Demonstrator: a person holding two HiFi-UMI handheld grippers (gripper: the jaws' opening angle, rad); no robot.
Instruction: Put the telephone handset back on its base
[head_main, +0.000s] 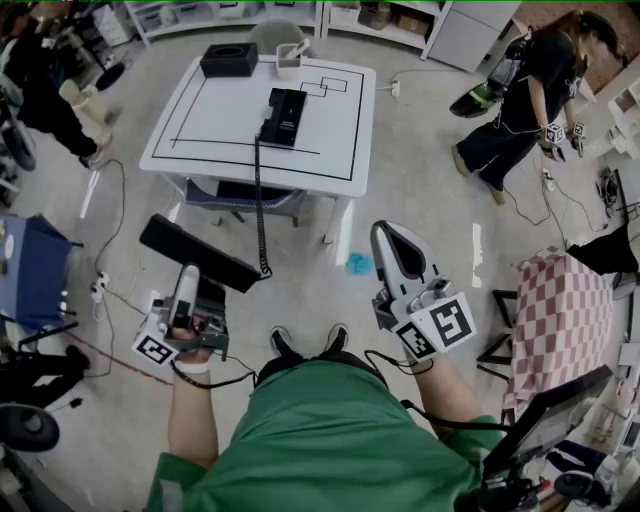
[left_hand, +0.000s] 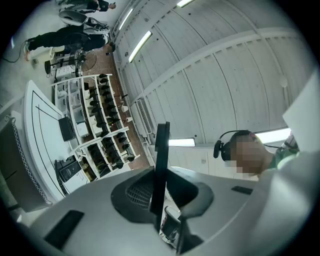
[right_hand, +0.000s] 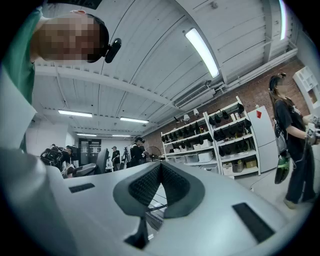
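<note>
The left gripper (head_main: 189, 274) has its fingers (left_hand: 134, 193) closed down to a narrow gap on the black telephone handset (head_main: 196, 252). Seen along the jaws, the handset is a thin black slab pinched between the two ribbed pads and rising past their tips. From above it lies crosswise at the gripper's tip, out in the air in front of the person, well short of the white table's (head_main: 200, 125) near edge. Its coiled cord (head_main: 260, 200) runs from the handset's right end up over that near edge to the black telephone base (head_main: 283, 117), which sits near the middle of the table, inside black outline markings. The right gripper (head_main: 389, 240) is held up beside it with its fingers (right_hand: 176, 188) pressed together, pad against pad, and nothing between them. Each gripper carries a cube (head_main: 444, 326) with black-and-white square markers
</note>
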